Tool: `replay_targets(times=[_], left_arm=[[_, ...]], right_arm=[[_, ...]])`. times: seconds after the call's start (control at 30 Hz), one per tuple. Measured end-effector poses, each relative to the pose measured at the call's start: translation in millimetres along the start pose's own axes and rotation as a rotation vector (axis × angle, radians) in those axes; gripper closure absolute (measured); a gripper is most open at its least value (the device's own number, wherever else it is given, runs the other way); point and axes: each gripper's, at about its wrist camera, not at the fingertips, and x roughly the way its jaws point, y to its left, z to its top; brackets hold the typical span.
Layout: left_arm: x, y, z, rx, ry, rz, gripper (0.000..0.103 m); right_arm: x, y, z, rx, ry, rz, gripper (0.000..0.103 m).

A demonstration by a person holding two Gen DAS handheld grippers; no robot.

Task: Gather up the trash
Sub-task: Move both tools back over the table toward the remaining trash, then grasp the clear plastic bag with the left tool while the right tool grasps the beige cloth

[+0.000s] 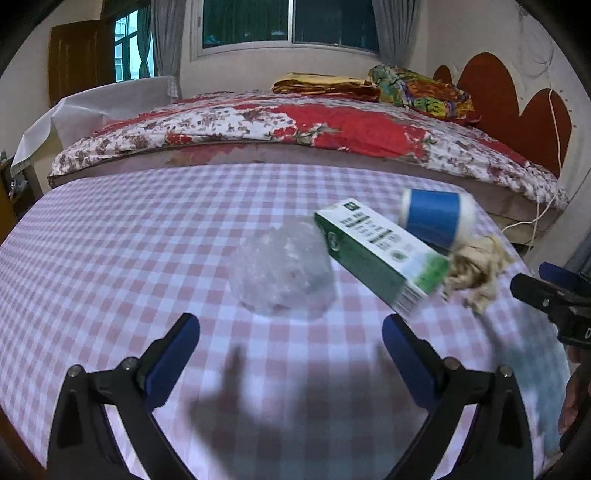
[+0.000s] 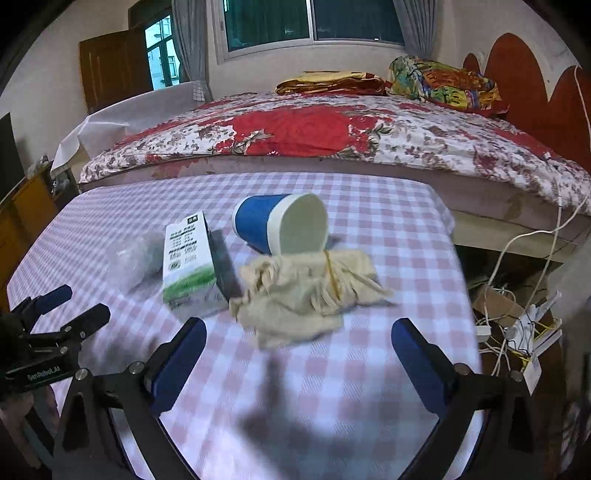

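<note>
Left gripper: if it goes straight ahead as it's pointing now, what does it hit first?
Most likely the crumpled clear plastic bag, lying almost dead ahead of the open left gripper. The green carton sits just right of that line; depth is hard to judge.

Light falls on my worktop [image 1: 110,240] from above and behind me, so my jaws throw dark, soft-edged shadows forward onto the checked cloth in both views. The room is evenly lit but rather dim, with a cool purple cast; the window [image 1: 288,22] is dark. Both fisheye pictures bend hard at the rim, curving the bed [image 2: 332,140] and ending in black corners. Motion blur smears the green box [image 1: 376,254], the blue cup [image 1: 436,218] and the crumpled rag [image 2: 306,291]. The clear plastic wad [image 1: 284,273] looks hazy.
</note>
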Motion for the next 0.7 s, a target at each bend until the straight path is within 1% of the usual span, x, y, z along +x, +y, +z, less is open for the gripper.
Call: replay_targets(times=[0.03,0.1,0.2,0.3,0.33,0.37,0.43,0.53,0.57,0.6,0.63,0.67,0.7], left_arm=[[5.8,2.2,2.4,-0.006,0.009,-0.003,0.004],[15.8,5.8,7.7,-0.021,0.02,-0.016,0.007],[27.7,7.4,15.0,-0.026,0.031,-0.02,0.007],[39.6,6.3,20.1,-0.025,0.052,-0.03,0.012],[43.4,5.8,21.4,-0.025,0.061,-0.033,0.013],[46.1,5.4,22.5,-0.025,0.066,-0.035,0.014],[50.1,5.3,24.7,-0.03,0.066,-0.042,0.017],[54.1,6.2,25.7,-0.042,0.075,-0.068,0.027],[55.2,6.6,26.3,-0.047,0.079,-0.076,0.033],[55.1,7.4,26.0,-0.051,0.081,-0.083,0.043],[54.8,8.0,25.5,-0.053,0.082,-0.086,0.048],[55.2,7.9,25.8,-0.054,0.085,-0.093,0.055],[54.3,7.8,25.0,-0.056,0.088,-0.101,0.062]], right_arm=[[6.9,0.0,2.2,0.007,0.008,-0.003,0.004],[23.3,1.5,7.4,0.016,0.029,-0.015,0.013],[40.0,2.8,12.1,0.021,0.047,-0.014,0.014],[51.4,6.6,14.2,0.004,0.065,-0.037,0.016],[54.3,7.0,14.6,-0.001,0.072,-0.045,0.019],[55.8,6.5,14.5,-0.002,0.075,-0.046,0.026],[56.1,5.0,13.4,0.001,0.072,-0.044,0.031],[52.2,2.1,12.4,-0.002,0.062,-0.028,0.044],[50.4,1.6,11.5,-0.006,0.059,-0.023,0.054],[48.9,1.0,10.5,-0.007,0.058,-0.014,0.061],[47.6,-0.3,9.2,-0.007,0.059,-0.005,0.064],[46.3,-1.4,7.9,-0.008,0.059,0.001,0.067],[45.0,-2.6,6.6,-0.006,0.058,0.009,0.073]])
